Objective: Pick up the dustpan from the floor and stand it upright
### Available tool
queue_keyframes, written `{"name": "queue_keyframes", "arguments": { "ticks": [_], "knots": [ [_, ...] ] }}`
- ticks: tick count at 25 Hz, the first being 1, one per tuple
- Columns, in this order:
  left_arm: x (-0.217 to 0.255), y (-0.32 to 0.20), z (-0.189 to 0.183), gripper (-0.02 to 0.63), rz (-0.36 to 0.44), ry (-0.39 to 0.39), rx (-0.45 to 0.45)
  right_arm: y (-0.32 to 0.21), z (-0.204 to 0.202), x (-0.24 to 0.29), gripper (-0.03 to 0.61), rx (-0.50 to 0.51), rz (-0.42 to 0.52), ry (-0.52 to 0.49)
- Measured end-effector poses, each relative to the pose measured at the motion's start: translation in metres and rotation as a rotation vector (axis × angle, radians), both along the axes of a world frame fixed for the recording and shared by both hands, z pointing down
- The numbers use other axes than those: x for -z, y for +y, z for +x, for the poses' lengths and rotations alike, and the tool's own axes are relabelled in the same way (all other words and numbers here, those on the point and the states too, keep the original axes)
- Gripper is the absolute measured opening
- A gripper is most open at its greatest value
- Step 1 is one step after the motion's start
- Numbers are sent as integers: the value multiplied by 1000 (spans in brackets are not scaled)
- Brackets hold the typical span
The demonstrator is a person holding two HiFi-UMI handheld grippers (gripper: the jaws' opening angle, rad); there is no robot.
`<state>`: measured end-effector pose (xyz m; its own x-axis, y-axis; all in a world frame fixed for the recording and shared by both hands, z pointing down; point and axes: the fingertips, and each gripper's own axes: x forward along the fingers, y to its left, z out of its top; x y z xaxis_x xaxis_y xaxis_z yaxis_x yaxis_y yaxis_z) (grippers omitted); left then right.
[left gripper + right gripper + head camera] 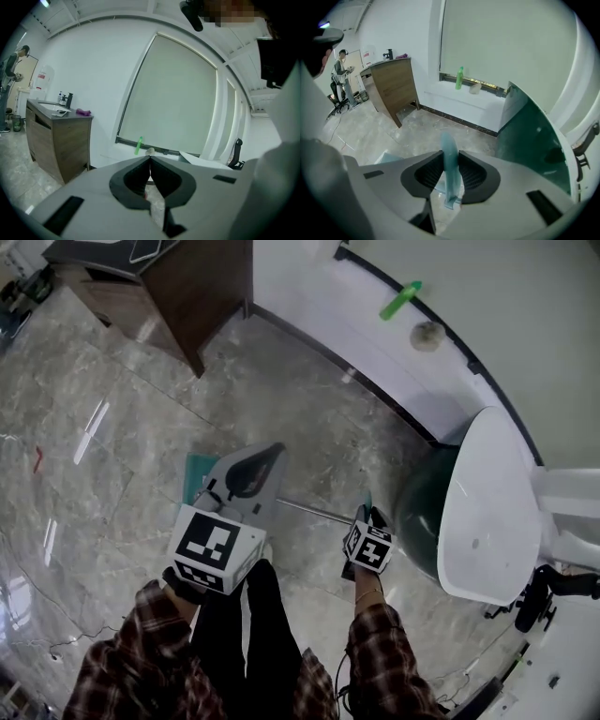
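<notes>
A brown wooden cabinet (pixel 178 287) is seen at left on the glossy marbled floor (pixel 112 427). The left gripper (pixel 150 158), bearing a black-and-white marker cube (pixel 216 545), is held closed and empty. The teal dustpan (pixel 195 474) is partly hidden behind it on the floor. Its slim metal shaft (pixel 319 512) runs to the right gripper (pixel 450 152), whose jaws are clamped on the teal handle tip (pixel 450 178). A rounded white tabletop (pixel 492 502) crowds the right.

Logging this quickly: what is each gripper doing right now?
Left gripper: closed, nothing seen between its jaws.
Right gripper: closed on the teal handle.
</notes>
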<state>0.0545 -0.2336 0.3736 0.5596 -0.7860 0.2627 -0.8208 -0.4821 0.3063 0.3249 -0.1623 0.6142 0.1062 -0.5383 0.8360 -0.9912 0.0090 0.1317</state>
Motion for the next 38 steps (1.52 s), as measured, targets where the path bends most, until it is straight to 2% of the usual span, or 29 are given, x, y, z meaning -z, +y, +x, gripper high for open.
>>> {"name": "queue_keyframes", "arguments": {
  "ticks": [3, 6, 13, 18, 23, 29, 32, 38],
  "knots": [
    [23, 7, -3, 11, 3, 7, 0, 0, -12, 22, 107, 41, 7, -14],
    [35, 20, -5, 11, 0, -8, -5, -1, -40, 40, 112, 116, 22, -30],
    [35, 53, -27, 11, -56, -33, 42, -19, -146, 84, 114, 311, 67, -158],
    [28, 77, -63, 12, -109, -19, 151, -20, -212, 102, 115, 451, 69, -207],
    [16, 109, -118, 11, -166, 2, 313, -7, -266, 113, 114, 551, 38, -276],
    [19, 131, -156, 11, -176, 4, 412, 3, -300, 118, 114, 609, 13, -319],
    [24, 136, -162, 11, -163, 2, 428, 5, -309, 122, 114, 634, 26, -329],
    [36, 142, -167, 11, -137, 3, 429, 6, -317, 137, 114, 624, 63, -355]
  ]
}}
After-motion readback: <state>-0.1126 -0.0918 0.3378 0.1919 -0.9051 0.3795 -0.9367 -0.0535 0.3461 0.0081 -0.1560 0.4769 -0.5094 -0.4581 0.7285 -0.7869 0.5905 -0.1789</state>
